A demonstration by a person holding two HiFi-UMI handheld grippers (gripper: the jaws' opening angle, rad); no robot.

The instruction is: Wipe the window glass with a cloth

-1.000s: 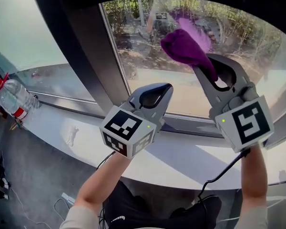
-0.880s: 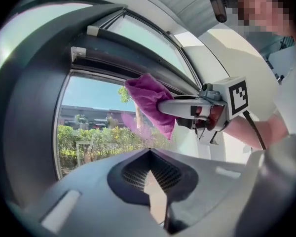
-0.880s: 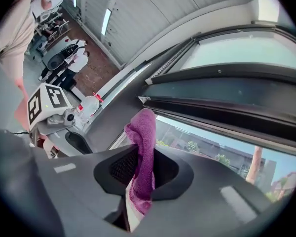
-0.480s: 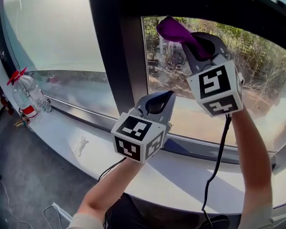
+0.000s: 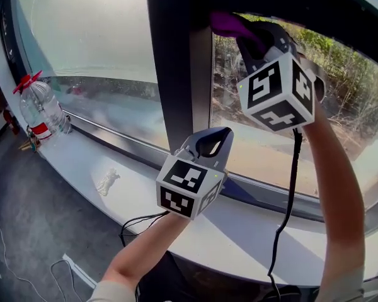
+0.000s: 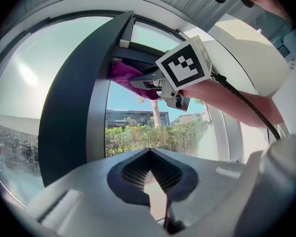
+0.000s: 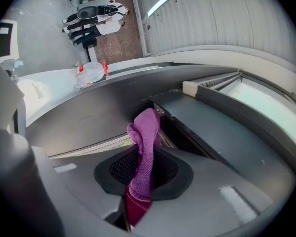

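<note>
Plastic bottle [image 5: 43, 112] stands on sill [image 5: 82, 162], well left of the dark window post [image 5: 176, 61]. Left gripper [image 5: 209, 142], jaws together on nothing, sits low in front of the post. Right gripper [image 5: 264, 43] (raised high) is clamped on purple cloth [image 5: 230, 22] at the top of the window glass [image 5: 258, 124], just right of the post.

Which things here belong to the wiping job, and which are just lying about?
Job: purple cloth, clamped in right gripper; window glass.
Lying about: plastic bottle and white crumpled scrap on the sill; left gripper, shut and empty.
</note>
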